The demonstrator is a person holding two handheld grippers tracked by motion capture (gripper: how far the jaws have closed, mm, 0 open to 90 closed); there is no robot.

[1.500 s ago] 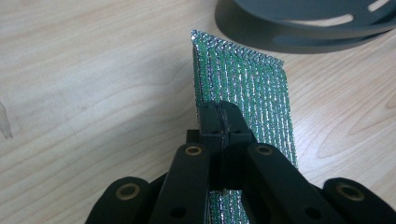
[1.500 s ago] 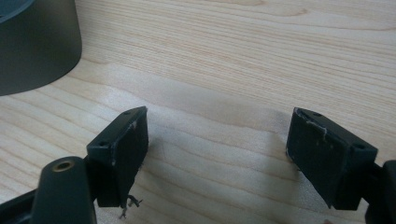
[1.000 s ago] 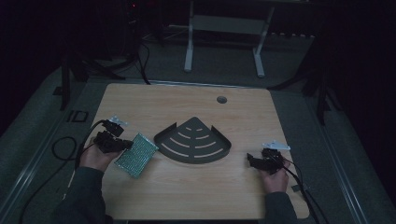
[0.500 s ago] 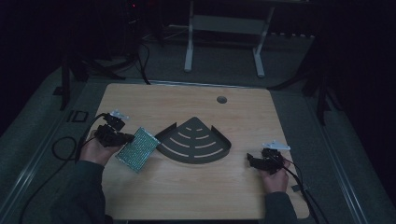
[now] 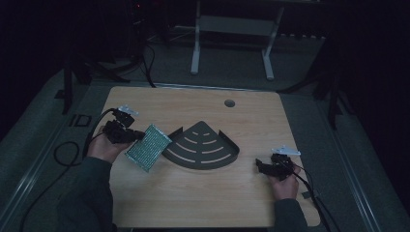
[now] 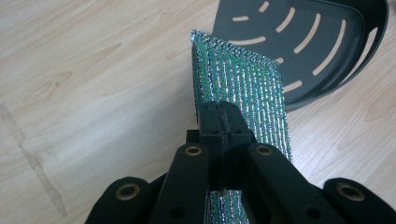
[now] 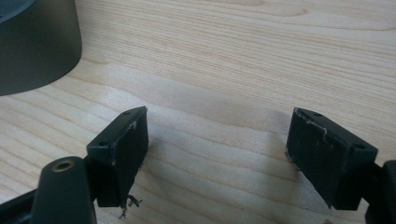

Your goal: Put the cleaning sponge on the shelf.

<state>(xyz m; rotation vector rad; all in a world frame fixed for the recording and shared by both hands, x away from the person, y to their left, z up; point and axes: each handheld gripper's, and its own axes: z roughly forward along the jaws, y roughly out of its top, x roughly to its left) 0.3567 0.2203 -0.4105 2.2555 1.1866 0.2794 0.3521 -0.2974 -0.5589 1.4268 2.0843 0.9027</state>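
A green and silver scouring pad hangs tilted above the table, held at one end by my left gripper, which is shut on it. Just to its right lies a dark fan-shaped corner shelf with curved slots and a low rim. My right gripper rests low over the bare wood at the table's right front, jaws wide apart with nothing between them. The shelf's rim shows at that view's upper left.
The wooden table has a round cable hole near its back edge. Cables trail off both sides to the floor. A white stand frame is behind the table.
My left gripper has lifted the pad and carried it a little to the right, toward the shelf. The right gripper has stayed where it was.
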